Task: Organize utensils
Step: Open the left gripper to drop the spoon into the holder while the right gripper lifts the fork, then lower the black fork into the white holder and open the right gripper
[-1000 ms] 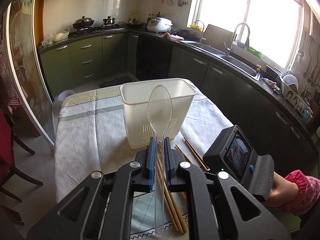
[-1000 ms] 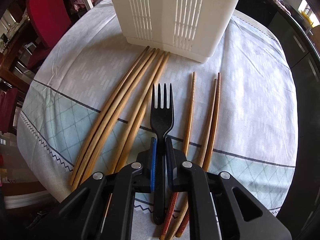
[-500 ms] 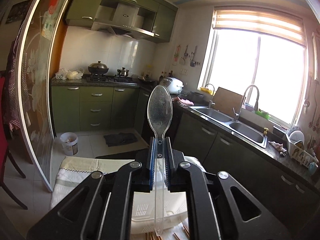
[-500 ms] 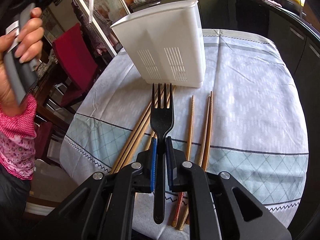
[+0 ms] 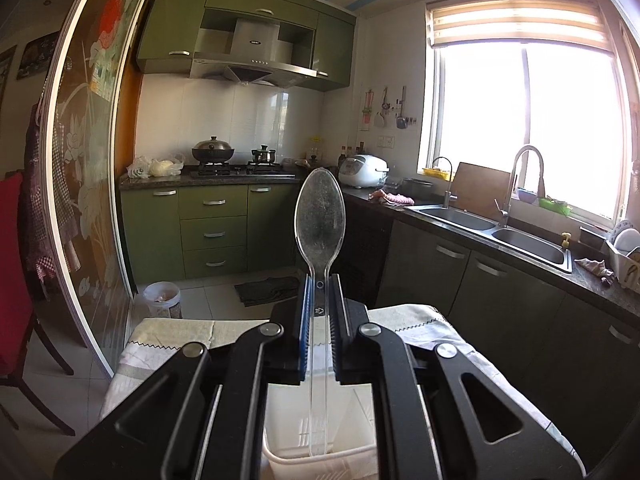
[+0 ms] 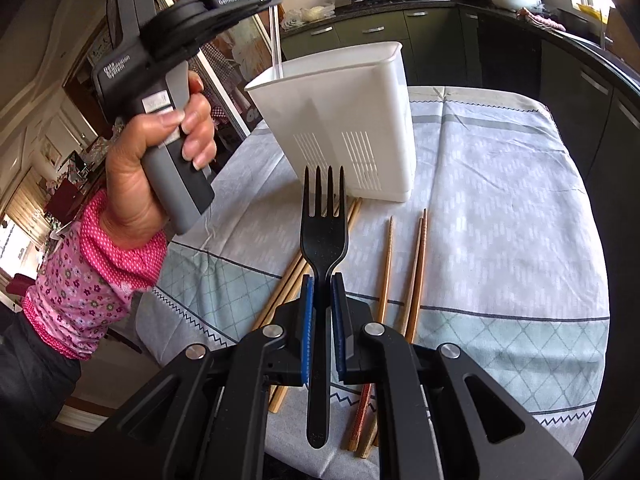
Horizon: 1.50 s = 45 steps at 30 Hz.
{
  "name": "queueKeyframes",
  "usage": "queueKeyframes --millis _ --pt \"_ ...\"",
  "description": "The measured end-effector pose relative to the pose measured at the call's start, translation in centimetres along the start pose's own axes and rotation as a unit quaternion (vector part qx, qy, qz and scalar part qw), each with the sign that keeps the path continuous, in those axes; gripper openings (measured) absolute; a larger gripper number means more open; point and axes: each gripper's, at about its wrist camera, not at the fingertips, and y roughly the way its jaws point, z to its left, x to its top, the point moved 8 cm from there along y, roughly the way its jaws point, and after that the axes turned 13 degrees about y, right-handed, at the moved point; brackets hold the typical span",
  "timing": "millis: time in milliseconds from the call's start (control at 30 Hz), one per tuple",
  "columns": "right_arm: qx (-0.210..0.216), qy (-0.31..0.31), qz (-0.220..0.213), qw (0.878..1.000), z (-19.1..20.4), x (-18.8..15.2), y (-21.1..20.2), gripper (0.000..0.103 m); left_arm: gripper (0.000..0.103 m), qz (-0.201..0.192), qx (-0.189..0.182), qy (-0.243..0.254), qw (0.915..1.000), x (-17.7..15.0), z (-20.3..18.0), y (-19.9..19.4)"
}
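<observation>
Above the white holder [image 5: 320, 458], left tool [image 5: 320, 300] grips clear spoon [image 5: 320, 220] upright; right tool [image 6: 320, 300] clamps fork [image 6: 323, 232], tines forward.

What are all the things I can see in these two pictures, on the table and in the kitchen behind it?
Utensil bin: one, white, standing on the table.
Spoon: one, clear plastic, held upright with its handle end down inside the bin.
Fork: one, black, held above the table.
Chopsticks: several, wooden, lying on the cloth in front of the bin.
Tablecloth: one, pale grey with a green band.
Cabinets: green, along the wall.
Wok: one, dark, on the stove.
Rice cooker: one, white, on the counter.
Sink: double, steel, under the window.
Chair: red, at left.
Left gripper: shut on the spoon.
Right gripper: shut on the fork.
</observation>
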Motion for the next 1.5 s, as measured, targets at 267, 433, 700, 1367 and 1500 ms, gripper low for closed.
queueKeyframes --millis 267,433,700,1367,1500 --pt "0.003 -0.003 -0.066 0.998 1.7 5.4 -2.5 0.01 0.014 0.042 -0.014 -0.003 0.999 -2.4 -0.1 -0.3" --pt "0.013 0.001 -0.133 0.991 3.3 10.9 -4.2 0.01 0.018 0.038 -0.014 -0.039 0.9984 -2.9 1.1 -2.0" --pt "-0.024 0.006 -0.286 0.958 4.8 20.9 -5.1 0.01 0.03 -0.038 0.035 -0.101 0.9935 -5.5 3.5 -7.8" --pt "-0.079 -0.021 -0.279 0.957 2.0 17.8 2.9 0.015 0.032 0.02 0.024 -0.101 0.9944 -9.1 4.4 -8.7" --pt "-0.08 -0.014 -0.278 0.957 1.3 16.3 1.8 0.024 0.035 0.065 0.008 -0.08 0.9947 -9.8 3.4 -8.8"
